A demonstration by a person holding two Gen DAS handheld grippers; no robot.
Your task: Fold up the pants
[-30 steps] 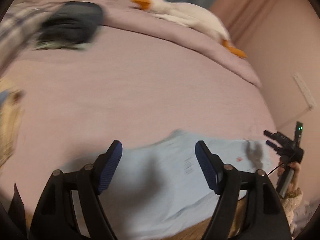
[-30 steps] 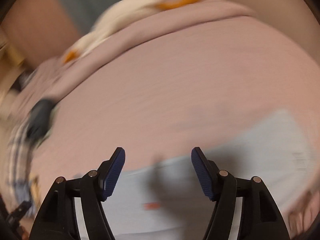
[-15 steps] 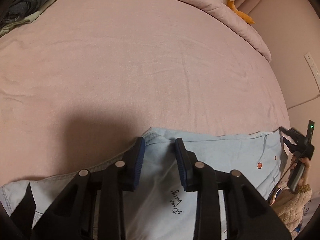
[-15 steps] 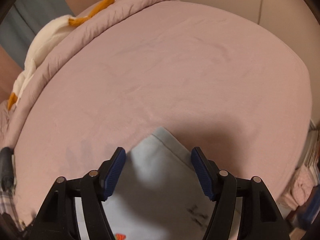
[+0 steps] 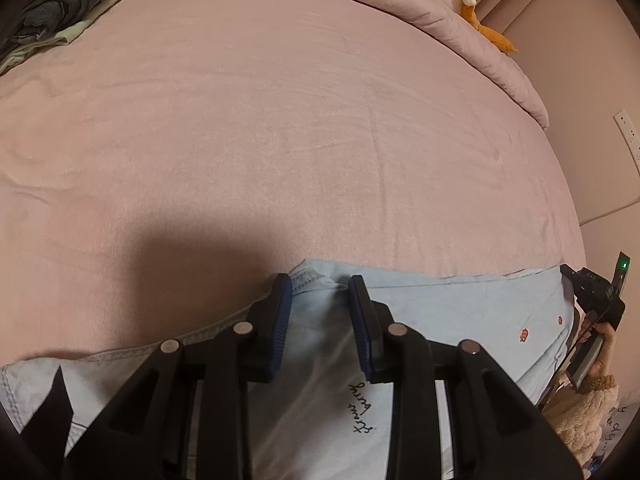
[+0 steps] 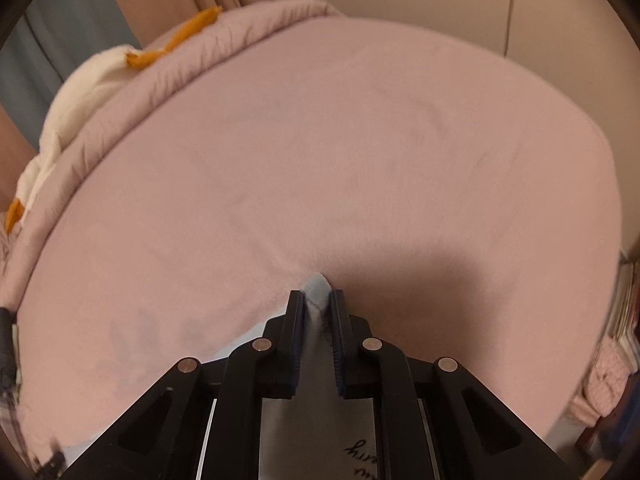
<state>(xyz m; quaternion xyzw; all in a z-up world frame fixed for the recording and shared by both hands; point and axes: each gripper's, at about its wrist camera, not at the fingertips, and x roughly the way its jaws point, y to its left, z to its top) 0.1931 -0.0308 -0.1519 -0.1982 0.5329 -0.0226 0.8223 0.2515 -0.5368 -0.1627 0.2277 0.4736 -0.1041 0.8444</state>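
Note:
Light blue pants (image 5: pixel 448 312) with small red marks and black script lie flat across the near part of a pink bed. My left gripper (image 5: pixel 320 288) is shut on a bunched fold at the pants' far edge, its blue pads pressing the cloth. My right gripper (image 6: pixel 316 296) is shut on a corner of the pants (image 6: pixel 315 284), which pokes out past the fingertips. The right gripper also shows at the far right of the left wrist view (image 5: pixel 588 284), at the pants' other end.
The pink bed sheet (image 5: pixel 280 120) stretches away ahead. A rolled pink duvet (image 6: pixel 192 56) with a white and orange plush goose (image 6: pixel 80 92) lies along the far side. Folded dark clothes (image 5: pixel 52 12) sit at the far left. A wall (image 5: pixel 592 60) stands right.
My right gripper has closed from wide open onto the pants' corner. My left gripper has stayed shut on the far edge fold and has hardly moved.

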